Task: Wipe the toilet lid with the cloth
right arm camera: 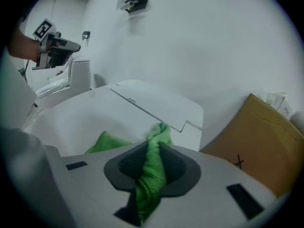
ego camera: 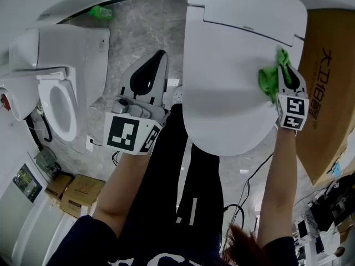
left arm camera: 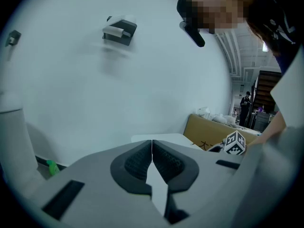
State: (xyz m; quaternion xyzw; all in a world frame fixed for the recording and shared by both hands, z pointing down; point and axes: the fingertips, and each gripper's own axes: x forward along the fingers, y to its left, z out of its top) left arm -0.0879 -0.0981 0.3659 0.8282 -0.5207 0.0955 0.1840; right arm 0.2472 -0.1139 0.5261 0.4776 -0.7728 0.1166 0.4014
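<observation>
My R claw (right arm camera: 152, 161) is pinching a soft, crumpled green terry cloth (ego camera: 269, 82) against the smooth white oval plastic toilet lid (ego camera: 222, 82), arm reaching fwd, angled down. L claw (left arm camera: 152, 148) is hovering, pressed together, empty.

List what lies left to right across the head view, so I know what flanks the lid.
Second toilet with its seat open → left gripper → toilet lid → green cloth, clamped in the right gripper → cardboard box.
</observation>
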